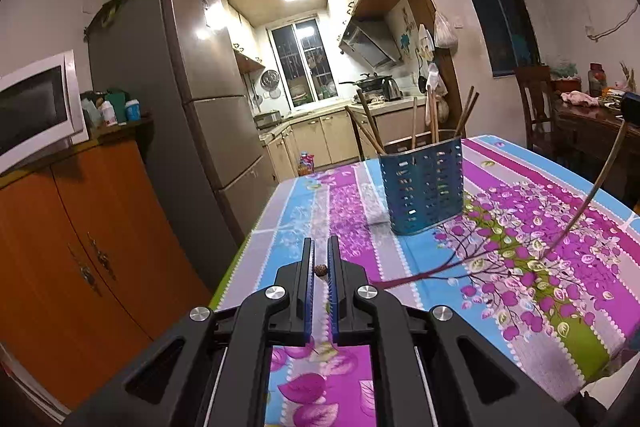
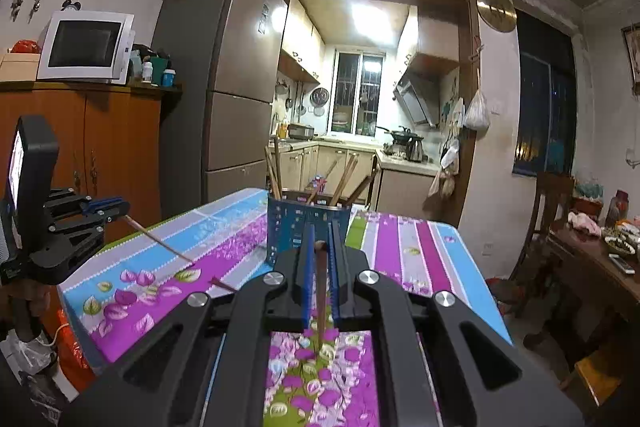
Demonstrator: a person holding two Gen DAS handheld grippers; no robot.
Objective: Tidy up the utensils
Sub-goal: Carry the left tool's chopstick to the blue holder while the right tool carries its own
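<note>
A: Bench (image 1: 520,187) first, floral cloth, with the blue holder (image 1: 424,183) at twelve o'clock, several chopsticks already standing inside.

B: And both tools loaded?

A: Yes. Left gripper (image 1: 321,259) has its fingers pinching a chopstick (image 2: 160,241) end-on, tip trailing toward the cloth; right gripper (image 2: 321,239) pinches another chopstick (image 2: 321,291) likewise. Held at one end, probably for dropping upright into the holder.

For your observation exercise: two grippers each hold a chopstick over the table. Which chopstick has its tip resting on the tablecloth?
The chopstick in the left gripper: it slants down until its tip meets the tablecloth. The right gripper holds its chopstick nearly upright.
</note>
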